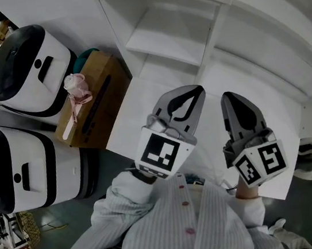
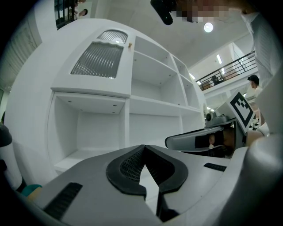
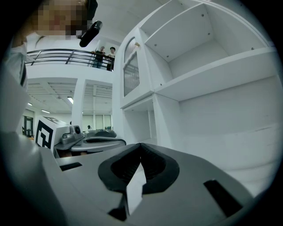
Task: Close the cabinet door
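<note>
White open-shelved cabinet (image 2: 128, 101), top cut off in head view; its ribbed-panel cabinet door (image 2: 99, 59) fronts the upper left compartment; grey ridged jaws of left gripper (image 2: 143, 150) and right gripper (image 3: 140, 148) closed together, empty

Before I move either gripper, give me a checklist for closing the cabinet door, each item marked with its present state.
1. The left gripper is empty, jaws together: ok.
2. The right gripper is empty, jaws together: ok.
3. Both grippers face the white cabinet: ok.
4. The door with the ribbed panel is found, at the cabinet's upper left: ok.
5. Whether the door stands open or is already shut: cannot tell.
6. A gripper is touching the door: not ok, both are short of it.
</note>
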Motion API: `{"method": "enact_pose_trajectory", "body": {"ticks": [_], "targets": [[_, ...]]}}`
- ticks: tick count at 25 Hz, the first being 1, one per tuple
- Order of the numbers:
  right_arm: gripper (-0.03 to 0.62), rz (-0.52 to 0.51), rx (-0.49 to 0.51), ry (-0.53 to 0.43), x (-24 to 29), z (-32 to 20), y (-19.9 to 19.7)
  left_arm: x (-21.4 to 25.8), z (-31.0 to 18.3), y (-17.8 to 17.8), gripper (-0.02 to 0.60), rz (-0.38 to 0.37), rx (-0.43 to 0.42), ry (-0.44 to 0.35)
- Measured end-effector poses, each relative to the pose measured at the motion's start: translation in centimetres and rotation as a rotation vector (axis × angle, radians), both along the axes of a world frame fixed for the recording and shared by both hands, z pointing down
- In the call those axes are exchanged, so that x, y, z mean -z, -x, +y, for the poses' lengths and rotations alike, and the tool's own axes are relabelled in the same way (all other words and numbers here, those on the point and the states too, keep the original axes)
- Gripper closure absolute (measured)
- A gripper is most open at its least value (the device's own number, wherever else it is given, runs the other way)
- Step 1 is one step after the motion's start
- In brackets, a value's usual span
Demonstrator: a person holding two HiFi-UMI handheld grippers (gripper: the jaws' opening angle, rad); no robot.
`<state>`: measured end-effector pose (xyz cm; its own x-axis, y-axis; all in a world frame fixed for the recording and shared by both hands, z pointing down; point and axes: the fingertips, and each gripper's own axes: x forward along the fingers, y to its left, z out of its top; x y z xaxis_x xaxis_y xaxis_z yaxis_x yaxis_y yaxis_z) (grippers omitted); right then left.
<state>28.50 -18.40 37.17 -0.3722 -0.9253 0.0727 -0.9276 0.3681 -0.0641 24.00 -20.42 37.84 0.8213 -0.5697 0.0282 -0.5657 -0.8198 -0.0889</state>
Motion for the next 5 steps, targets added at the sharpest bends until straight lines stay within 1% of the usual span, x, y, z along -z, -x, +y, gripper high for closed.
{"method": "enact_pose_trajectory", "body": {"ticks": [5], "targets": [[0.582,0.003,0.005,0.007,-0.23,0.07,-0.02,-0.23,0.16,-0.23,0.571,0.000,-0.002,0.006]]}}
